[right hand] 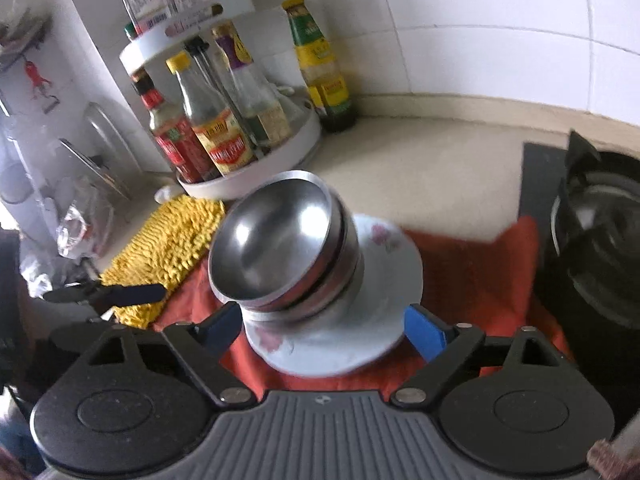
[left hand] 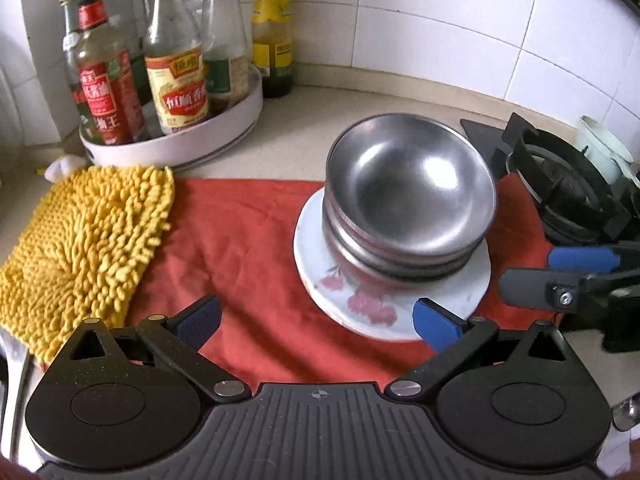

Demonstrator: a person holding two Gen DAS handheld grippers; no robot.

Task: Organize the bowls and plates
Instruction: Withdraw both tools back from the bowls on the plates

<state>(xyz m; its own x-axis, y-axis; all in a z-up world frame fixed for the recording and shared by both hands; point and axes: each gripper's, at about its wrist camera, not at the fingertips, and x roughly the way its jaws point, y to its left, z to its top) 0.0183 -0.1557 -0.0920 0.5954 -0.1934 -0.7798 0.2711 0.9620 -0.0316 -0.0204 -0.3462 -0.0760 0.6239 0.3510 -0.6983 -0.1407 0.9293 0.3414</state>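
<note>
A stack of steel bowls (left hand: 408,192) (right hand: 280,240) stands on a white plate with pink flowers (left hand: 360,308) (right hand: 384,264), which lies on a red cloth (left hand: 248,248) (right hand: 472,272). My left gripper (left hand: 318,324) is open and holds nothing; it hovers over the cloth, with its right pad near the plate's front rim. It shows at the left of the right wrist view as the left gripper (right hand: 104,294). My right gripper (right hand: 323,332) is open, its fingers either side of the plate's near rim, not pressing on it. From the left wrist view the right gripper (left hand: 560,274) sits just right of the plate.
A yellow chenille cloth (left hand: 84,240) (right hand: 172,240) lies left of the red cloth. Behind it a white turntable rack (left hand: 180,144) (right hand: 248,184) holds several sauce bottles, with a green-labelled bottle (left hand: 274,32) beside it. A black gas stove (left hand: 568,188) (right hand: 592,240) borders the cloth on the right. Tiled wall behind.
</note>
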